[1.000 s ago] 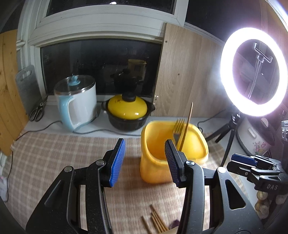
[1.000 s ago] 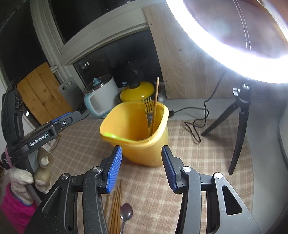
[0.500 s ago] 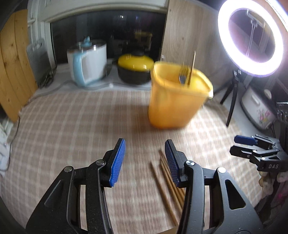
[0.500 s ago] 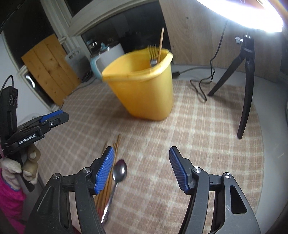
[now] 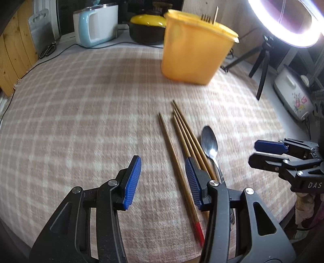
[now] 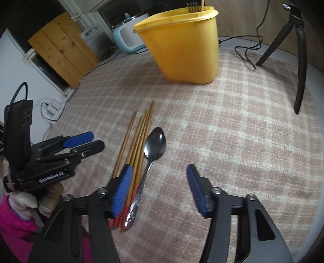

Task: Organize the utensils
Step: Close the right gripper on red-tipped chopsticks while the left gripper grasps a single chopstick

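A yellow tub point(image 5: 194, 48) point(image 6: 186, 46) stands at the far side of the checked cloth and holds a fork point(image 5: 206, 16) and one chopstick point(image 5: 215, 12). Several wooden chopsticks point(image 5: 182, 141) point(image 6: 139, 139) with red ends lie side by side on the cloth, with a metal spoon point(image 5: 210, 143) point(image 6: 155, 144) next to them. My left gripper point(image 5: 163, 180) is open and empty, hovering low over the near ends of the chopsticks. My right gripper point(image 6: 159, 186) is open and empty, just right of the spoon's handle. Each gripper shows in the other's view.
A white and blue kettle point(image 5: 95, 24), a yellow-lidded black pot point(image 5: 147, 26) and scissors point(image 5: 47, 49) stand at the back. A ring light on a black tripod point(image 5: 263, 58) point(image 6: 299, 52) stands right of the tub, with a cable point(image 6: 247, 52). A flowered cooker point(image 5: 291, 93) sits at the right.
Both grippers have dropped and tilted down from the tub toward the cloth. The chopsticks and spoon now lie close in front of the fingers. Both stay open.
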The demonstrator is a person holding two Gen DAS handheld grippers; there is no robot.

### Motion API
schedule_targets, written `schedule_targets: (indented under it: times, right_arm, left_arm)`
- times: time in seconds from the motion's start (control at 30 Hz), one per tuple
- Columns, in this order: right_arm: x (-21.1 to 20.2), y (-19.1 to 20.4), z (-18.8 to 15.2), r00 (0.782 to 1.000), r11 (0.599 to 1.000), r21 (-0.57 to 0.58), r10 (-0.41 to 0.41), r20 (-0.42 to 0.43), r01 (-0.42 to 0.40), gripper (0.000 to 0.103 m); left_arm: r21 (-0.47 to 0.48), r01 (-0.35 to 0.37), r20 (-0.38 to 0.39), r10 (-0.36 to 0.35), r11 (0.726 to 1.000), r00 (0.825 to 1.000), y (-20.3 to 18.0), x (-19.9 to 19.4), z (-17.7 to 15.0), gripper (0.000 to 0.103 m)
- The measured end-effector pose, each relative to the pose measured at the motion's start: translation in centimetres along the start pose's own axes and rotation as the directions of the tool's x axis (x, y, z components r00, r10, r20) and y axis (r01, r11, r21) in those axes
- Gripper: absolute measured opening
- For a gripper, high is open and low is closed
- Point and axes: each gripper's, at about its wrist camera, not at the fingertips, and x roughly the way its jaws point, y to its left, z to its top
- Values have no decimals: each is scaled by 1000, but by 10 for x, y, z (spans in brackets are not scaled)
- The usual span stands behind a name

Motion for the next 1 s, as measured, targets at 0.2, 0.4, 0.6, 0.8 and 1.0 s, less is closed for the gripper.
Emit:
schedule_targets:
  times: [0.2,0.4,0.6,0.8,1.0]
  right_arm:
    - [13,10,-1,997,998,-24,65,-47,-66,19]
    - [28,21,0,991,994,-45,94,-94,-99,13]
    - [43,20,5,985,992,-23,120,-123,-124,11]
    - [56,23,9,980,991,-12,131,-150,-134,10]
    - [66,24,13,977,992,31,128,-168,-124,9]
  left_arm:
    - [48,-38,-20,39,998,999,-12,13,-6,46]
    - [62,-50,-32,52,997,998,-16,23,-7,42]
    - [69,-48,-50,51,996,997,-17,31,-8,33]
    - [94,-66,-52,71,993,996,-21,37,-9,23]
    - [87,-53,-54,58,995,997,-13,36,-8,15]
